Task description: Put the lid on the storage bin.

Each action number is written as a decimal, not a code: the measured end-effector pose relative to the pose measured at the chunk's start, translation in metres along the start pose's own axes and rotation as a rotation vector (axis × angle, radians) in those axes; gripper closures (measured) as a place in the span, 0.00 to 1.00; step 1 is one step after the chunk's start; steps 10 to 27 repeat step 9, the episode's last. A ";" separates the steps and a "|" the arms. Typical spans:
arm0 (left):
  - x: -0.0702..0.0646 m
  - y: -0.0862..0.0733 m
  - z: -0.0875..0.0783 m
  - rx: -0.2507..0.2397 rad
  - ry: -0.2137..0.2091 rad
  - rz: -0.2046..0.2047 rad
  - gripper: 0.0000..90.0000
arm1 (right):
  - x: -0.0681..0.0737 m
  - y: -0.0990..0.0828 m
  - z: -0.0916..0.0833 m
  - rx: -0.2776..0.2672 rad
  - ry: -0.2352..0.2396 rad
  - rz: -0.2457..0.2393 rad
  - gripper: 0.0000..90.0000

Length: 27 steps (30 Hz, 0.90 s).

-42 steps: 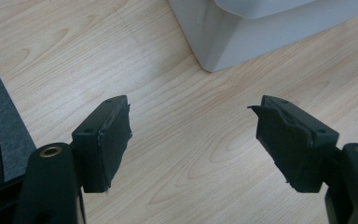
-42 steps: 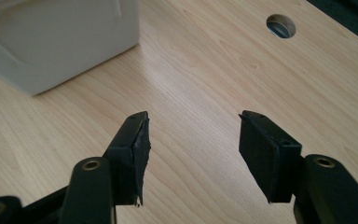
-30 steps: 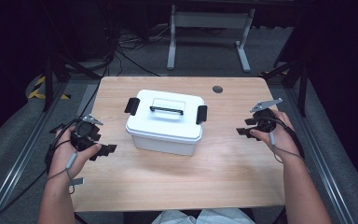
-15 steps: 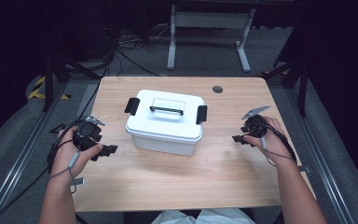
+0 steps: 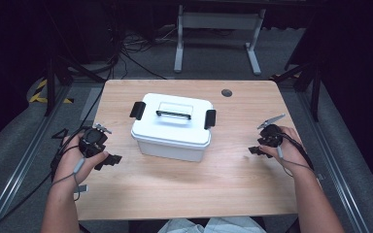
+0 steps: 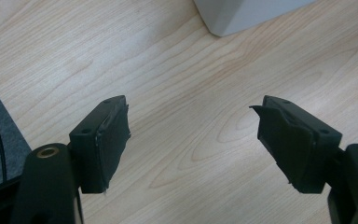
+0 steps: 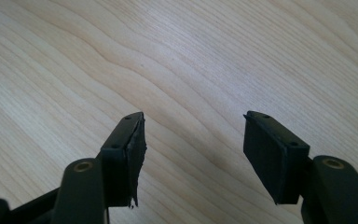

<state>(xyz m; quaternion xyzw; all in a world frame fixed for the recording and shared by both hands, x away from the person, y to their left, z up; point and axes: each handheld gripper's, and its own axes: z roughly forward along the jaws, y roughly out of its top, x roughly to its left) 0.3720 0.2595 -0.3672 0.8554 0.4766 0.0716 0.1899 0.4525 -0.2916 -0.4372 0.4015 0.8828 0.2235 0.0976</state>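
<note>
1. The white box (image 5: 172, 127) sits in the middle of the surface (image 5: 184, 189), lid on, its two black side latches (image 5: 137, 110) down and its carry handle lying flat on top. It lies between the two grippers, touched by neither.

2. The left gripper (image 5: 110, 159) rests low over the surface, just beside the box's near left corner, jaws spread and nothing between them. In the left gripper view a corner of the box (image 6: 242, 16) shows ahead and to the right of the gripper (image 6: 191, 128).

3. The right gripper (image 5: 254, 150) is well apart from the box's right end. Its jaws have just been opening and stand wide with only bare wood between them, as the right gripper view shows (image 7: 193, 140).

4. The step in hand looks like the approach to the latches. Bring each gripper in level toward the box end on its own side, rather than down from above.

5. Keep the jaws spread until a pad sits under each latch's lower lip.

6. Work both ends together, or steady the box with one gripper, since a one-sided pull would likely slide or tip it.
</note>
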 end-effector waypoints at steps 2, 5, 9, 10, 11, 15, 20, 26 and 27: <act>0.000 0.000 0.000 -0.001 -0.002 0.001 0.28 | -0.001 -0.001 0.000 0.003 -0.005 0.001 0.44; -0.001 0.000 0.000 -0.003 -0.005 0.000 0.28 | -0.002 -0.002 -0.002 -0.005 -0.004 0.009 0.44; 0.000 -0.001 0.000 -0.005 -0.004 0.000 0.28 | -0.004 -0.002 -0.003 -0.015 -0.006 0.009 0.44; 0.000 -0.001 0.000 -0.005 -0.004 0.000 0.28 | -0.004 -0.002 -0.003 -0.015 -0.006 0.009 0.44; 0.000 -0.001 0.000 -0.005 -0.004 0.000 0.28 | -0.004 -0.002 -0.003 -0.015 -0.006 0.009 0.44; 0.000 -0.001 0.000 -0.005 -0.004 0.000 0.28 | -0.004 -0.002 -0.003 -0.015 -0.006 0.009 0.44; 0.000 -0.001 0.000 -0.005 -0.004 0.000 0.28 | -0.004 -0.002 -0.003 -0.015 -0.006 0.009 0.44; 0.000 -0.001 0.000 -0.005 -0.004 0.000 0.28 | -0.004 -0.002 -0.003 -0.015 -0.006 0.009 0.44; 0.000 -0.001 0.000 -0.005 -0.004 0.000 0.28 | -0.004 -0.002 -0.003 -0.015 -0.006 0.009 0.44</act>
